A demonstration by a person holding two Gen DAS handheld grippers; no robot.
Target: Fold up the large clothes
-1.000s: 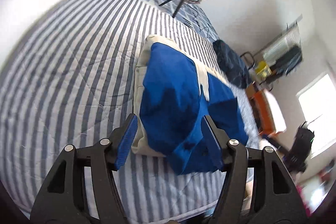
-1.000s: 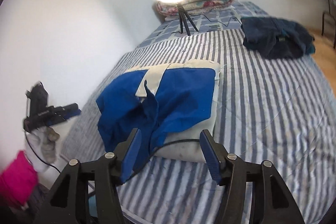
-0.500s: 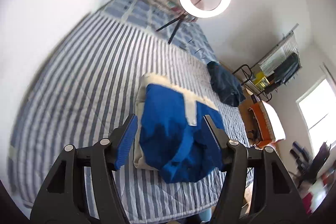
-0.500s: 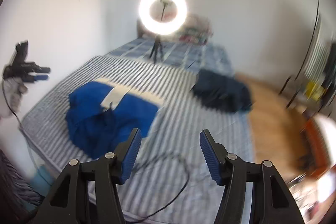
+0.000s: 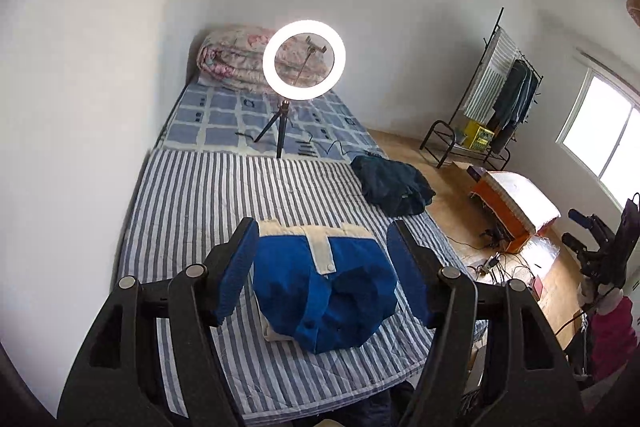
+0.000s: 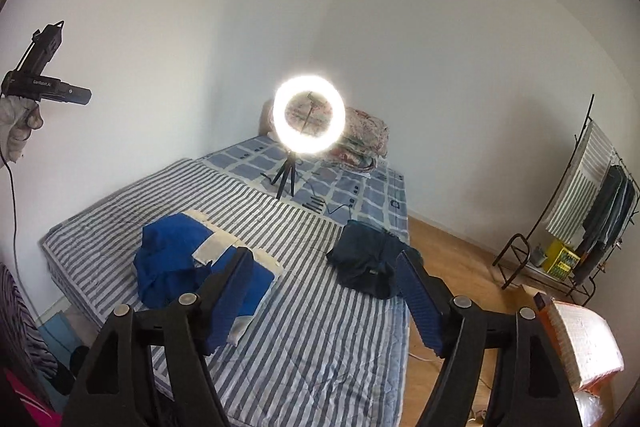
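Left gripper (image 5: 322,269): jaws opening, nothing btwn them, held above bed.
Right gripper (image 6: 324,293): jaws opening, empty, also up in air.
Blue-and-cream garment (image 5: 324,287): folded bundle on striped bedspread (image 5: 208,195), near foot edge, w/ loose blue end bunched toward camera.
Dark navy garment (image 5: 392,187): crumpled heap at bed's far side edge, well apart from blue one.
Ring light (image 5: 304,61): lit, on small tripod farther up bed.
Floral quilt (image 5: 236,61): folded at head.
Clothes rack (image 5: 500,107): by wall.
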